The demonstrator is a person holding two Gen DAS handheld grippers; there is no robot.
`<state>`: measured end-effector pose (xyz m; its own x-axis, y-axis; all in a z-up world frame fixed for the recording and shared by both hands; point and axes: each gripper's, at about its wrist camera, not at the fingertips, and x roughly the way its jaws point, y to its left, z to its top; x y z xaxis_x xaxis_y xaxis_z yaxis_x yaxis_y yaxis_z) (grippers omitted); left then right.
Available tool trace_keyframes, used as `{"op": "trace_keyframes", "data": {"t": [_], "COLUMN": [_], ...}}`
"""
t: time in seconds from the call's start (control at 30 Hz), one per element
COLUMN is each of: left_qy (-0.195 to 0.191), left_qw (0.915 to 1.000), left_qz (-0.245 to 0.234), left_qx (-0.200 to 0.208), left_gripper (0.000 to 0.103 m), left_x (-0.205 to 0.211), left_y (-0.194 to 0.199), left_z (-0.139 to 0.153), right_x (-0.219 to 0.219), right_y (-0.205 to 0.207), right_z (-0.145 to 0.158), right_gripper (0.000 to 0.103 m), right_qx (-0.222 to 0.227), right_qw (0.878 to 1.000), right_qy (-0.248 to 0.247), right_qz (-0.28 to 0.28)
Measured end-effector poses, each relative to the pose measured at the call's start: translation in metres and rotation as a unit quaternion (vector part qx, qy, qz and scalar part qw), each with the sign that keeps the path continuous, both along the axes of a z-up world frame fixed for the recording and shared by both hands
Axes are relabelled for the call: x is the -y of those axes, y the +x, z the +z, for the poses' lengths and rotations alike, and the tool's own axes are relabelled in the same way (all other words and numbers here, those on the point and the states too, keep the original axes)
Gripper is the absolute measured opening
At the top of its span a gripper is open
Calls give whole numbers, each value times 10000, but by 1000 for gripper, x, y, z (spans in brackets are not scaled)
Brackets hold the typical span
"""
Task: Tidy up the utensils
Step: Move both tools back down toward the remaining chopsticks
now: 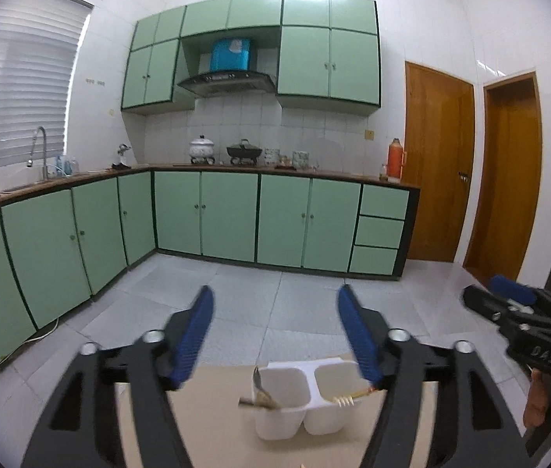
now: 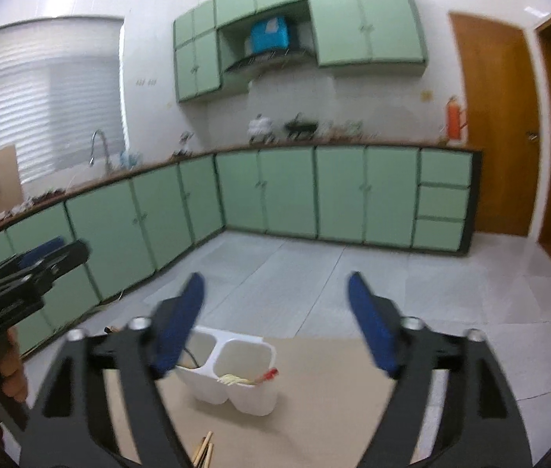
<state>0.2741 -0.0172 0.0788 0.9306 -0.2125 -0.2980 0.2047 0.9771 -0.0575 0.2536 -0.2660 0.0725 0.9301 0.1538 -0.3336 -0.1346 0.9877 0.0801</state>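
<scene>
Between my two raised grippers, at six o'clock, the white two-compartment holder (image 2: pixel 234 370) sits on the tabletop (image 2: pixel 334 397), utensils already inside. Left gripper (image 1: pixel 275 335) and right gripper (image 2: pixel 275 323) both gape apart, empty. Next I'd fetch the chopsticks (image 2: pixel 203 448) at six

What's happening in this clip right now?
A person holds two grippers above a table in a kitchen. The left gripper and right gripper are both open and empty. A white two-compartment holder already has a utensil in each side. Some wooden sticks, perhaps chopsticks, lie on the table.
</scene>
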Motion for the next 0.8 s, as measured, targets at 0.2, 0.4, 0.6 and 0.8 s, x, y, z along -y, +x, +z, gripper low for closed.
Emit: {"op": "trace_keyframes", "data": {"t": [0.2,0.4,0.6,0.8], "left_qy": [43,242,501,601], "left_qw": [9999,9997,9982,9962], "left_qz": [18,56,105,53], "left_qx": [167,71,-308,-631], "left_gripper": [80,86,87,87], "left_x": [-4,-4,-6,-10], "left_y": [-57,-105,-138,-160], "left_z": [-11,-41,-91,-137], "right_x": [3,8,5,-11], "right_y": [-58,-103,-138,-165], "right_z": [-9,-43,-86,-127], "right_gripper": [90,91,91,91], "right_qx": [282,30,-297,-479], "right_qw": [9995,9999,9992,9985], "right_qy": [-111,76,52,-164], "right_qz": [-56,-91,-251,-205]}}
